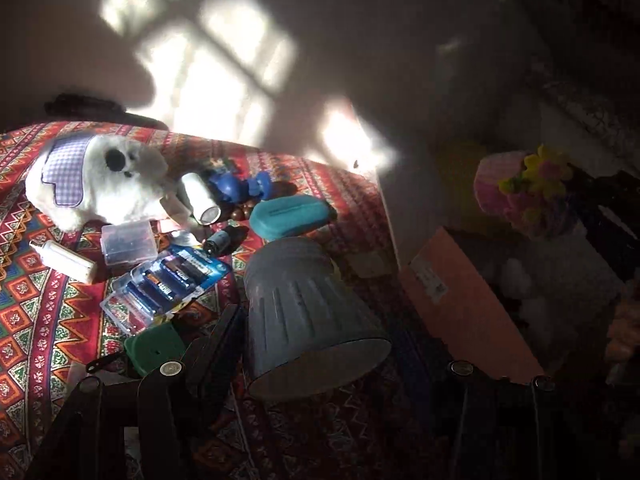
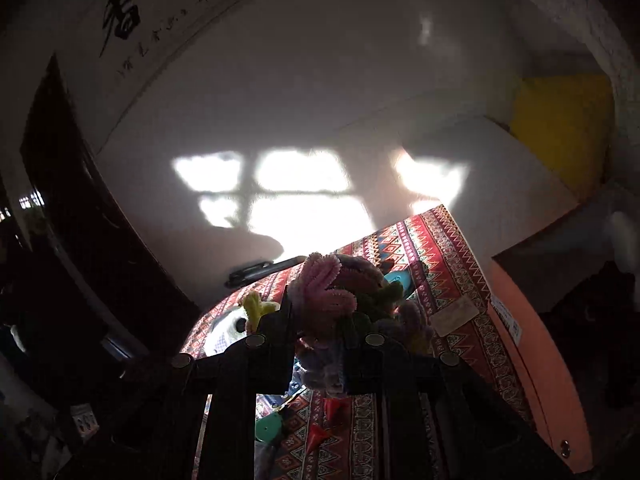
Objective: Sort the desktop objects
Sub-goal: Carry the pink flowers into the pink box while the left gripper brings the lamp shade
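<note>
A grey ribbed pail (image 1: pixel 312 304) hangs tilted with its mouth toward the camera, and my left gripper (image 1: pixel 318 316) is shut on it; the left finger (image 1: pixel 224 332) presses its side, while the right finger is lost in shadow. Behind it on the patterned cloth lie a battery pack (image 1: pixel 168 288), a clear plastic box (image 1: pixel 128 242), a white plush dog (image 1: pixel 96 188), a teal case (image 1: pixel 288 216) and a blue toy (image 1: pixel 240 184). My right gripper (image 2: pixel 328 332) is shut on a bunch of pipe-cleaner flowers (image 2: pixel 328 296), seen from the left wrist as flowers (image 1: pixel 528 192) raised over the orange box (image 1: pixel 460 300).
The orange box (image 2: pixel 532 360) stands off the table's right edge with white fluffy things inside. A white tube (image 1: pixel 64 260), a white cylinder (image 1: pixel 200 200) and a green piece (image 1: pixel 156 348) also lie on the cloth (image 1: pixel 40 320). A sunlit wall stands behind the table.
</note>
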Tool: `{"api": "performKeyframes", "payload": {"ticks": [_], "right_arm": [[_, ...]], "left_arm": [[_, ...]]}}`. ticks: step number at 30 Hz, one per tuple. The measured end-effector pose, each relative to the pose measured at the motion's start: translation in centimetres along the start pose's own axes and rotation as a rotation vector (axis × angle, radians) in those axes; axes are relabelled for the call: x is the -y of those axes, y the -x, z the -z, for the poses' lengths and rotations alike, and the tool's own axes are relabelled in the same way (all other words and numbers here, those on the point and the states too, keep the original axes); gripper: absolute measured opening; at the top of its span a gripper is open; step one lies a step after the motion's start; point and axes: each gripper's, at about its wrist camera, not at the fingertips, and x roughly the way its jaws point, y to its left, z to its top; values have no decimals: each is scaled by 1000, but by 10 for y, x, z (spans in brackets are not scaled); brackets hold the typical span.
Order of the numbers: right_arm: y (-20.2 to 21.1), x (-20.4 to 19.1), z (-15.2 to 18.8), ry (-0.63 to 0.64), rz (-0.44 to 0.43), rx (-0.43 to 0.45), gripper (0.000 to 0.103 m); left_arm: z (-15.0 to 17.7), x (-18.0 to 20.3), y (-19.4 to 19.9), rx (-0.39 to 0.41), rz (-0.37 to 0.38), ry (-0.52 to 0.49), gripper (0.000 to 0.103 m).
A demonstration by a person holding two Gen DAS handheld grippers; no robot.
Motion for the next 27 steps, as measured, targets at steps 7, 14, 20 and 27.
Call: {"api": "performKeyframes", "payload": {"ticks": [7, 14, 20, 27], "right_arm": [[104, 85, -33, -126, 90, 188, 17], [168, 172, -50, -262, 185, 275, 17], [155, 211, -52, -304, 128, 132, 28], [145, 213, -46, -359, 106, 119, 70]], "left_arm": [[-31, 157, -72, -37, 176, -194, 62], [-45, 257, -153, -119, 240, -296, 64], [-50, 263, -179, -172, 179, -280, 85], [-47, 200, -133, -99, 81, -251, 90]]}}
